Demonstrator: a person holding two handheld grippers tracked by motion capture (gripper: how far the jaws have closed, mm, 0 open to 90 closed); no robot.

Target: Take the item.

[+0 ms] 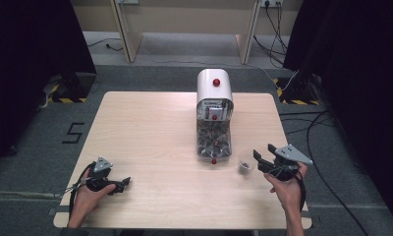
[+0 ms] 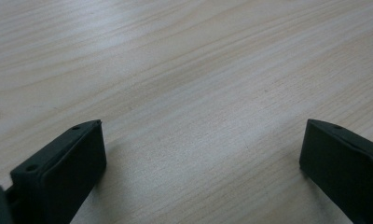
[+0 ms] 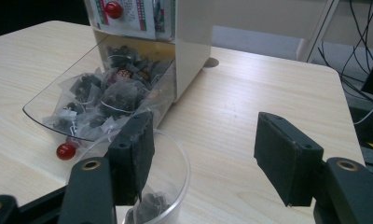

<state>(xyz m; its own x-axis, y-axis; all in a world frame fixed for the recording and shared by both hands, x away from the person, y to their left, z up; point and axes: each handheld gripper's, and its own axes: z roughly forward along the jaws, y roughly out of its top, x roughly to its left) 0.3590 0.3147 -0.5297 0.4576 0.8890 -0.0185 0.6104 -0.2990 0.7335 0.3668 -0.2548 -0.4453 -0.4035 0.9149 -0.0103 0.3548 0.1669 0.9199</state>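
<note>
Both grippers gape: left gripper (image 2: 201, 154) over bare table (image 2: 184, 70); right gripper's (image 3: 203, 154) jaw half-hides cup (image 3: 173, 172).

My right gripper's (image 3: 201, 156) near jaw hides part of the clear cup (image 3: 175, 163) — its base runs off the bottom edge. From above, the tea bag (image 1: 244, 168) inside is too small to read.

High view: fixed overhead camera, facing forward and down across the whole desk (image 1: 150, 142). Left gripper view: close above bare desk wood. Right gripper view: low and near, facing the dispenser (image 3: 175, 37), which the high view shares.
</note>
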